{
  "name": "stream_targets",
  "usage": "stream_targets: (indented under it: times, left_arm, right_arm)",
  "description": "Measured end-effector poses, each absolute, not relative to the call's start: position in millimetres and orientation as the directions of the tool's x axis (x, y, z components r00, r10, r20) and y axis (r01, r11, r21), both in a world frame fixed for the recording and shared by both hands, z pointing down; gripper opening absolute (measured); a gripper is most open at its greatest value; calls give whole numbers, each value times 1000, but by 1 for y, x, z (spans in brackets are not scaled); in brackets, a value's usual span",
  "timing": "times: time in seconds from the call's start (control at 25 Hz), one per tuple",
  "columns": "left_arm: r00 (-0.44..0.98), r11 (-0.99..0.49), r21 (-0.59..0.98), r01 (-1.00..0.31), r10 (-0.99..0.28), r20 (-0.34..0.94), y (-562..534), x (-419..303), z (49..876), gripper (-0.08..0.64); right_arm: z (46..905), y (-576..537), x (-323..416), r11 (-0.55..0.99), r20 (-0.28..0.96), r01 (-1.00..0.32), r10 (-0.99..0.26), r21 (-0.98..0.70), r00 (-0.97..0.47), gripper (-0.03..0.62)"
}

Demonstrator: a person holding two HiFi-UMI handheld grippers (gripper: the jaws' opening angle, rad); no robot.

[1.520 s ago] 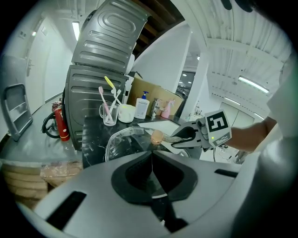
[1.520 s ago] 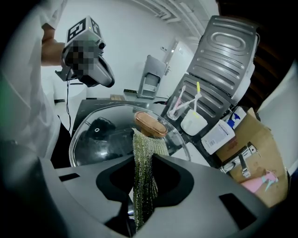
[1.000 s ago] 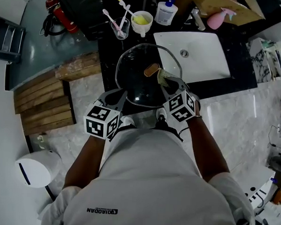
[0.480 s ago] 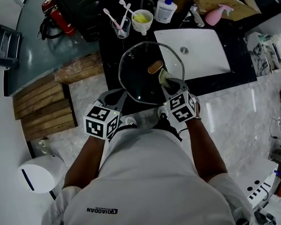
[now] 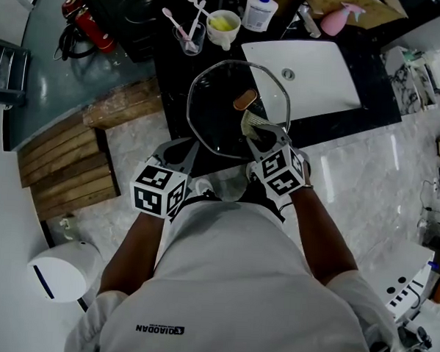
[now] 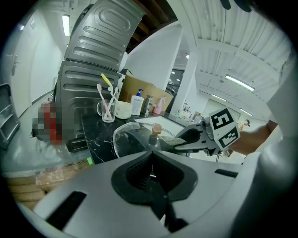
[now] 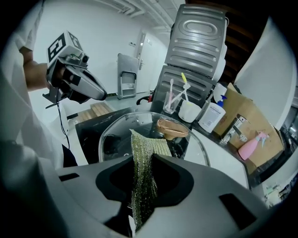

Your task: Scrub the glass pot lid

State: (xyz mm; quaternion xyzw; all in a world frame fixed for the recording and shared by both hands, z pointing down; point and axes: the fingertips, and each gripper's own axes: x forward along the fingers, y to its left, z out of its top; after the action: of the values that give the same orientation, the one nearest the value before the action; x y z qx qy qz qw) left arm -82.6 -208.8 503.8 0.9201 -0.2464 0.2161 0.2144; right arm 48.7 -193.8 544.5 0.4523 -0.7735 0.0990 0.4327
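Head view: the glass pot lid (image 5: 216,112) is seen over the black counter (image 5: 170,77), just beside the white sink (image 5: 317,85). Its brown knob (image 5: 244,99) is turned up.

The lid is held at its near edge by the left gripper (image 6: 152,152). In the left gripper view the two jaws are pressed together on the rim of the lid, and no gap is seen between them.

The right gripper (image 7: 144,160) is closed on a green scrub cloth (image 7: 142,142). In the right gripper view the cloth is pinched between the jaws. Its far end is laid on the glass, close to the knob.

At the back of the counter a clear cup (image 5: 189,41) with toothbrushes in it is stood next to a white mug (image 5: 222,28). A white bottle (image 5: 259,13) and a pink spray bottle (image 5: 338,22) are seen further along, behind the sink. A wooden pallet (image 5: 66,163) is laid on the floor to the left of the counter.
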Motion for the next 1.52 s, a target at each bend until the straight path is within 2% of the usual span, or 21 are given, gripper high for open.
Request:
stream_targets:
  times: [0.64, 1.52]
  left_arm:
    - [792, -790, 293, -539, -356, 496, -200, -82, 507, 17]
    - [799, -791, 300, -532, -352, 488, -209, -72, 505, 17]
  right_arm:
    - [554, -156, 21, 709, 777, -670, -542, 219, -320, 109]
    - [556, -106, -4, 847, 844, -531, -305, 28, -441, 107]
